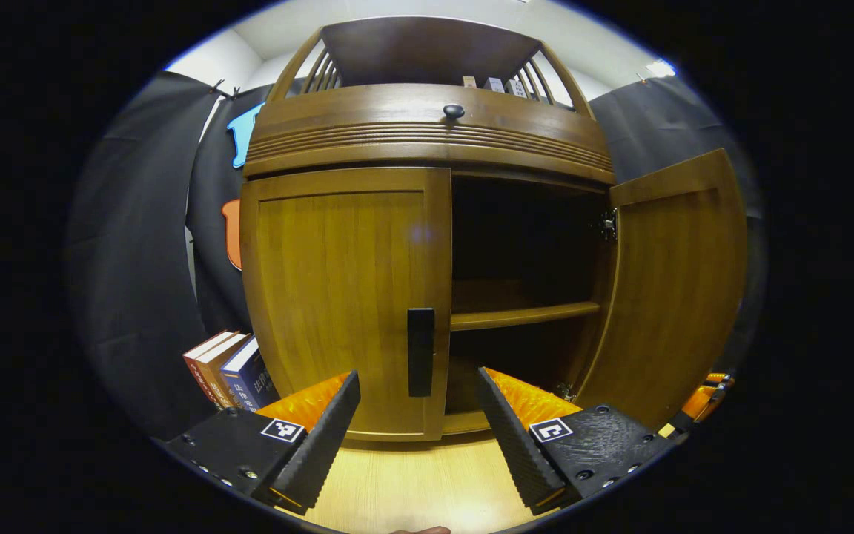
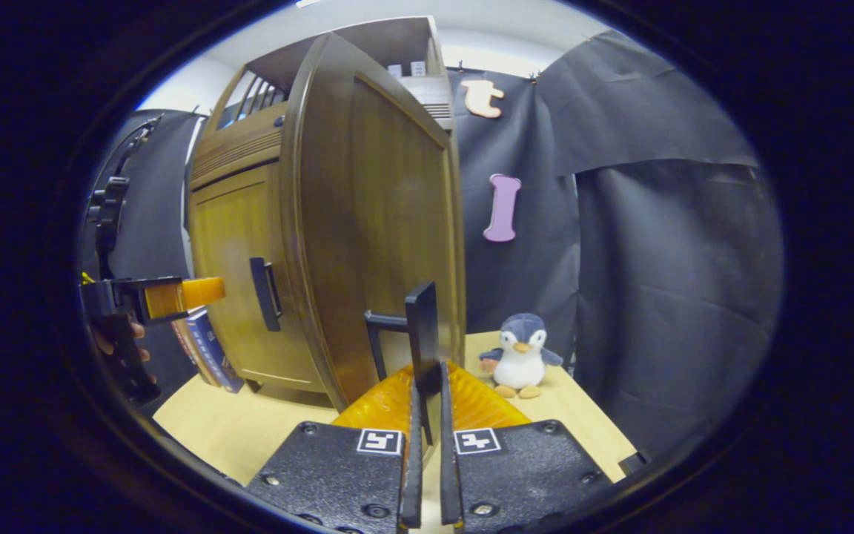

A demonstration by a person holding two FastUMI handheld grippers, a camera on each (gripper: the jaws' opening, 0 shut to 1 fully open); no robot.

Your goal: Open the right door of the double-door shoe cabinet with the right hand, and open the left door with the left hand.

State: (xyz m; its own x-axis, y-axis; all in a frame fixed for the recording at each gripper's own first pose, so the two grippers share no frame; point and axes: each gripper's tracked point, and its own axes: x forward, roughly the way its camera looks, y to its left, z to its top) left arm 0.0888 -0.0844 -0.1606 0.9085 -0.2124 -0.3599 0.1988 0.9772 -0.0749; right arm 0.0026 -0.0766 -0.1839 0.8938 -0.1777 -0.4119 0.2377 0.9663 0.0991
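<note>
My left hand-held gripper (image 1: 419, 415) was spread wide, grasping nothing, its fingers flanking the dark bar handle (image 1: 420, 351) of the left door (image 1: 342, 297), which sat closed. To do this step well, I judged I should ease forward until the handle lay between the pads, pinch it squarely, then pull in an arc about the outer hinge. My right hand-held gripper (image 2: 427, 415) was clenched on the thin, flat handle (image 2: 422, 341) of the right door (image 2: 375, 222), already swung well out. The shoe cabinet (image 1: 427, 141) was glossy, warm-brown wood with a ribbed band, a round knob (image 1: 454, 111) and a plain shelf (image 1: 523, 315) inside. A soft plush penguin (image 2: 520, 354) stood on the pale worktop (image 2: 249, 423).
</note>
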